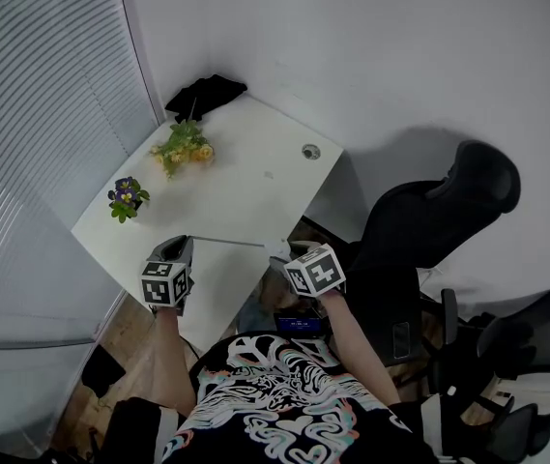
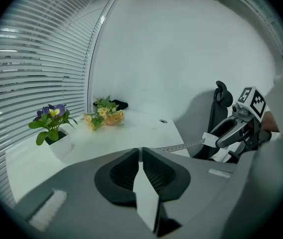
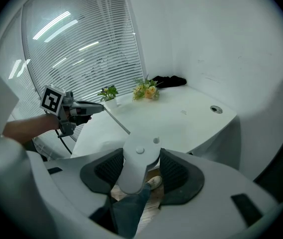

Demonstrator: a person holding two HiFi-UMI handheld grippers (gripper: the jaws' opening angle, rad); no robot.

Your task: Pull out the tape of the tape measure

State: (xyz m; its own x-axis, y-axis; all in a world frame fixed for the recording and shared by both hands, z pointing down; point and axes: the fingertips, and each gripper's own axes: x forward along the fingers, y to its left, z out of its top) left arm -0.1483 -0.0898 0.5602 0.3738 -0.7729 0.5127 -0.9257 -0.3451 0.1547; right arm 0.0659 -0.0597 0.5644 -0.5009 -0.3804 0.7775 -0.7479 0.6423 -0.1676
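While both sets hang by the worktop's (image 1: 246,187) near edge, left tongs (image 2: 140,156) pinched shut on the tape's white end tab (image 2: 145,195), right tongs (image 3: 141,152) clamped around the white tape measure case (image 3: 134,176), tape (image 2: 178,146) stretched straight between them, flowers (image 1: 184,148) further back on the worktop

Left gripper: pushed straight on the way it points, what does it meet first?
Most likely the white desk, right ahead of the left gripper. Height is hard to judge, so it might skim over toward the wall. The yellow flowers lie left of that line.
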